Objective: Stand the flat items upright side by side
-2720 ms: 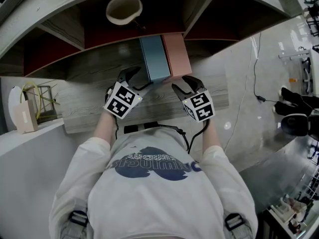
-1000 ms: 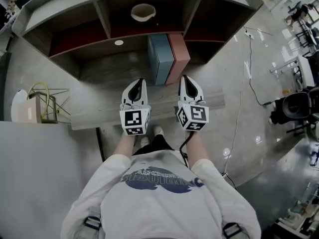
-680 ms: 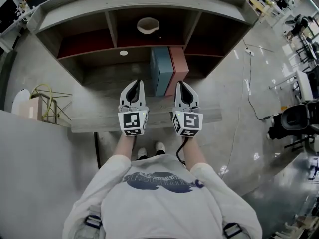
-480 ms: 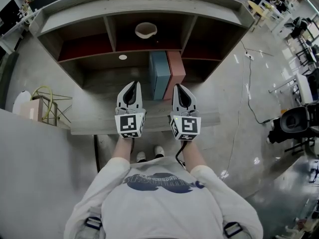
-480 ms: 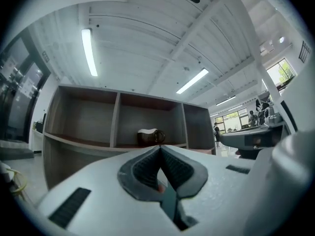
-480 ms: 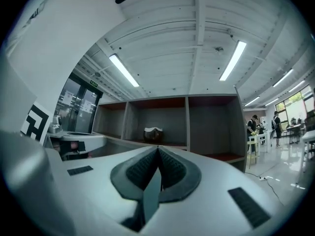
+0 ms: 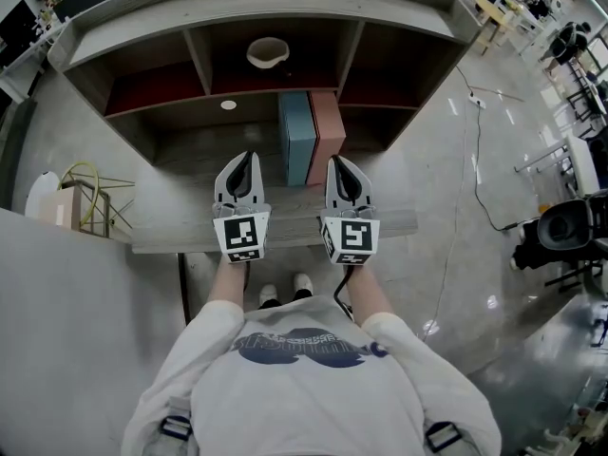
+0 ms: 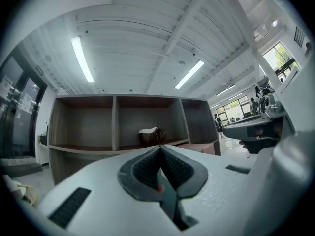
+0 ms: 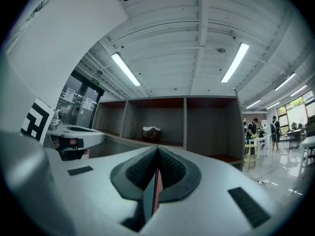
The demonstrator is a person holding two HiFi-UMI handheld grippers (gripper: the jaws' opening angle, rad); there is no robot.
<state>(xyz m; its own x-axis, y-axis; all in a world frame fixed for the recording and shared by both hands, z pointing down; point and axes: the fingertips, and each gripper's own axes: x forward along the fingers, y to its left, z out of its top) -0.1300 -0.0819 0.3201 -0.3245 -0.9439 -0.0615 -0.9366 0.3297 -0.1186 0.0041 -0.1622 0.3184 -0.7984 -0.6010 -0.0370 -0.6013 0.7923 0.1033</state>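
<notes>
A teal flat item (image 7: 295,137) and a pink one (image 7: 326,132) stand upright side by side on the lower shelf board (image 7: 180,174), touching each other. My left gripper (image 7: 244,155) hovers in front of them, a little to their left, shut and empty. My right gripper (image 7: 341,161) hovers level with it on the right, also shut and empty. Neither touches the items. In the left gripper view the pads (image 8: 147,167) meet at the tip. The right gripper view shows its pads (image 9: 170,168) closed too, with slivers of teal and pink behind the slit.
A pale bowl (image 7: 267,52) sits in the middle upper compartment of the grey shelf unit (image 7: 256,12). A wire stand with a white object (image 7: 81,198) is at the left. A cable (image 7: 472,150) and a black chair (image 7: 567,224) are on the floor at the right.
Both grippers, earlier open at the sides of the two items, have drawn back from them and shut. Over the last second they rose slightly side by side.
</notes>
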